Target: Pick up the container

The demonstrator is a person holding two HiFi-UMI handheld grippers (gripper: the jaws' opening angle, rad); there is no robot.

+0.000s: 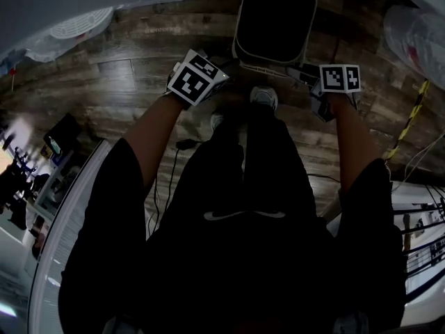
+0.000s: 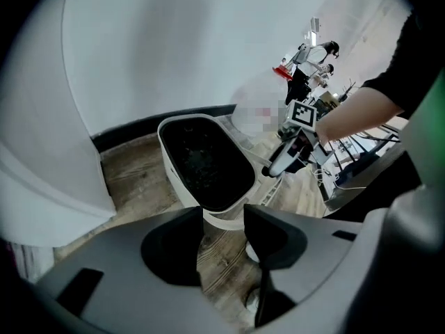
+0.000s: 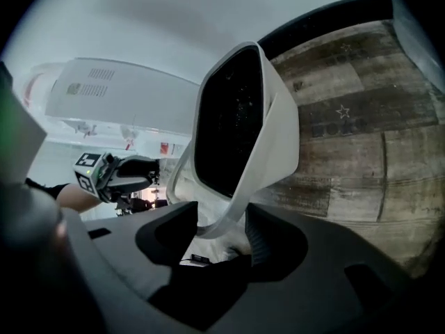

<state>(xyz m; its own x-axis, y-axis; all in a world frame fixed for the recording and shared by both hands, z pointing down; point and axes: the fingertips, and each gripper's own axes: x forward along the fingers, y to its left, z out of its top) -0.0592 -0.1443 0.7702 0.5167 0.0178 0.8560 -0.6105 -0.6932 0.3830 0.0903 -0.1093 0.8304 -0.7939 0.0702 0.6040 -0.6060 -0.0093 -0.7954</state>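
Observation:
The container (image 1: 274,21) is a white rounded bin with a dark inside, standing on the wooden floor ahead of my feet. My left gripper (image 1: 224,66) is at its near left corner. In the left gripper view the container (image 2: 205,162) has its near rim just at the tips of my left gripper (image 2: 223,214), whose jaws stand apart and open. My right gripper (image 1: 300,73) is at the near right corner. In the right gripper view the container (image 3: 240,117) has its thin rim lip lying between the jaws of my right gripper (image 3: 222,213), with gaps showing beside it.
White furniture or wall panels (image 2: 174,47) stand behind the container. A clear plastic bag (image 1: 417,33) lies at the far right, near a yellow-black tape (image 1: 410,117). Cables (image 1: 170,179) trail on the floor by my left leg. People (image 2: 313,65) stand far off.

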